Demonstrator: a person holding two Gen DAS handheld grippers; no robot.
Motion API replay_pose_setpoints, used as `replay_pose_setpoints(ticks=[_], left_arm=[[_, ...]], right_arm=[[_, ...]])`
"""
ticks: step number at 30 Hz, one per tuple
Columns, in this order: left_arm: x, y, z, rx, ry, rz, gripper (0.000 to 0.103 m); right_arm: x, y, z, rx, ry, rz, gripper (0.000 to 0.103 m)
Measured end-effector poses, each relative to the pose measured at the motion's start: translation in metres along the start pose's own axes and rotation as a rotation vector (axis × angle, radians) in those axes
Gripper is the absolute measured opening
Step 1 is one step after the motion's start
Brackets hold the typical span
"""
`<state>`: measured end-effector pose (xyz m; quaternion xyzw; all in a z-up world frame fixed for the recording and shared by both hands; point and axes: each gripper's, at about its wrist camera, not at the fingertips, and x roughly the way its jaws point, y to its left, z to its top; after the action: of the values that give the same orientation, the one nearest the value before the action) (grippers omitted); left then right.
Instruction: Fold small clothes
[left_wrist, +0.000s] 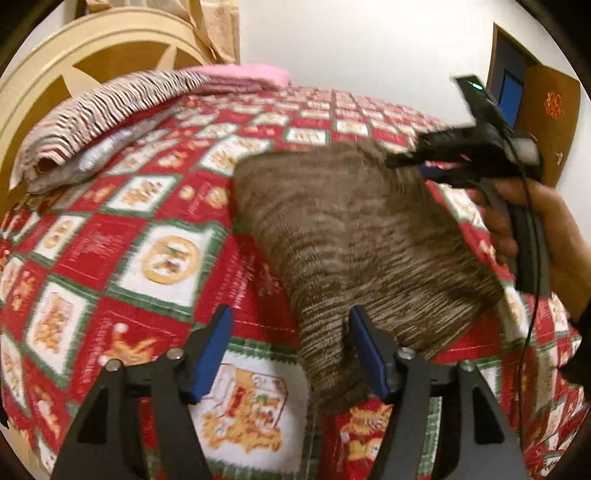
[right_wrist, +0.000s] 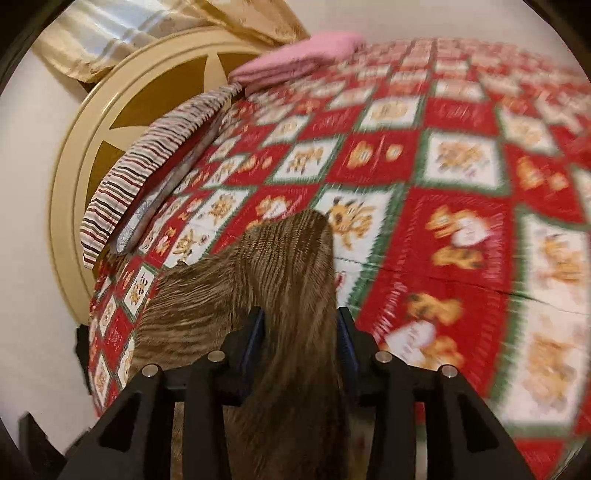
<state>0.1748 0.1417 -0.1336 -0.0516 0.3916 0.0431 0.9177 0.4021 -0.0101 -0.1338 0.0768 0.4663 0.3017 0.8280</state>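
Observation:
A brown striped knit garment hangs lifted above a red, white and green patchwork bedspread. My left gripper is open; the garment's lower corner drapes between its blue pads, close to the right pad. My right gripper, seen in the left wrist view at upper right, holds the garment's far corner. In the right wrist view the garment passes between the fingers of the right gripper, which press on it from both sides. Both views are blurred by motion.
A striped folded blanket and a pink folded cloth lie at the far left of the bed, by a cream round headboard. A brown door is at the right wall. The bedspread stretches right.

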Motion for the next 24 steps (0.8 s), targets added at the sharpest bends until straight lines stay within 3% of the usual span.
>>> replay_pose_setpoints(ticks=[3,5,6,9,14,24], left_arm=[[-0.030,0.003,0.002,-0.001,-0.093,0.022,0.086],[-0.043,0.005,0.004,-0.003,-0.132,0.029,0.090],[-0.047,0.005,0.006,-0.008,-0.145,0.027,0.093],[-0.054,0.004,0.010,-0.004,-0.162,0.039,0.101],[-0.070,-0.001,0.016,0.003,-0.184,0.003,0.101],[-0.092,0.002,0.023,-0.004,-0.245,0.027,0.103]], right_arm=[[-0.049,0.025,-0.019,-0.073,-0.097,-0.073,0.041],[-0.081,0.044,-0.041,-0.118,-0.149,-0.104,0.049],[-0.091,0.050,-0.050,-0.129,-0.167,-0.118,0.053],[-0.120,0.073,-0.085,-0.160,-0.211,-0.160,0.054],[-0.153,0.096,-0.119,-0.200,-0.273,-0.198,0.054],[-0.193,0.125,-0.136,-0.229,-0.362,-0.207,0.055]])
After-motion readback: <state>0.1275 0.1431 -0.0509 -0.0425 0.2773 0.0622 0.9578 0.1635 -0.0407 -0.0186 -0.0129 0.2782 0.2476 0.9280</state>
